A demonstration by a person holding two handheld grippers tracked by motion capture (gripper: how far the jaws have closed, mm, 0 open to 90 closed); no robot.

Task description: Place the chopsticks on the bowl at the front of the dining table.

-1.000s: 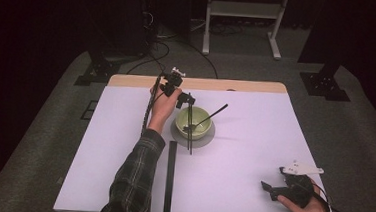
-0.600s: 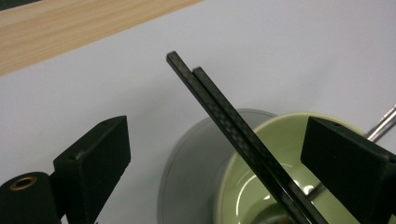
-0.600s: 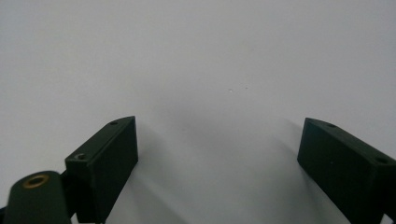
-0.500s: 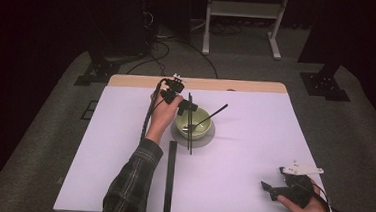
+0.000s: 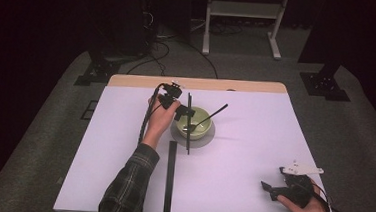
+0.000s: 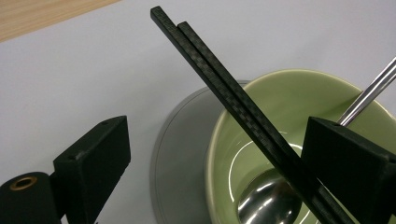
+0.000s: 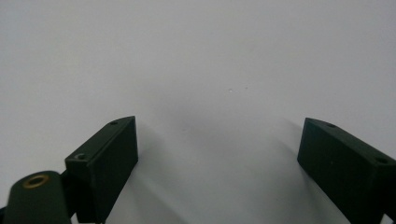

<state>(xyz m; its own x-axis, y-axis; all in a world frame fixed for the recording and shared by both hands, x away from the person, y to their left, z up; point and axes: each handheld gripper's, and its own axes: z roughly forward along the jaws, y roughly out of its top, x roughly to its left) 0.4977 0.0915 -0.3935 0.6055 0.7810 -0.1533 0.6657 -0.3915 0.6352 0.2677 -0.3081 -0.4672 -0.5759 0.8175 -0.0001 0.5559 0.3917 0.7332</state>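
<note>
A green bowl [image 5: 197, 128] stands on a grey saucer [image 5: 208, 140] at mid-table, with a metal spoon [image 5: 210, 116] leaning in it. A pair of black chopsticks [image 5: 188, 131] lies across the bowl's left side, pointing away from the person. My left gripper [image 5: 181, 110] hovers over that side of the bowl. In the left gripper view its jaws stand wide open [image 6: 217, 135]; the chopsticks [image 6: 233, 100] run diagonally past the right jaw, over the bowl [image 6: 289, 102] and spoon [image 6: 268, 203]. My right gripper [image 5: 272, 187] rests open at the near right, over the bare white table [image 7: 219, 135].
A long black strip [image 5: 170, 177] lies on the white table cover [image 5: 253, 140] in front of the bowl. A wooden table edge [image 5: 202, 83] runs along the far side. Black stands and a white frame [image 5: 243, 9] sit on the floor beyond.
The left hand and the chopsticks have shifted slightly toward the near side over the bowl's left rim. The right gripper has stayed put.
</note>
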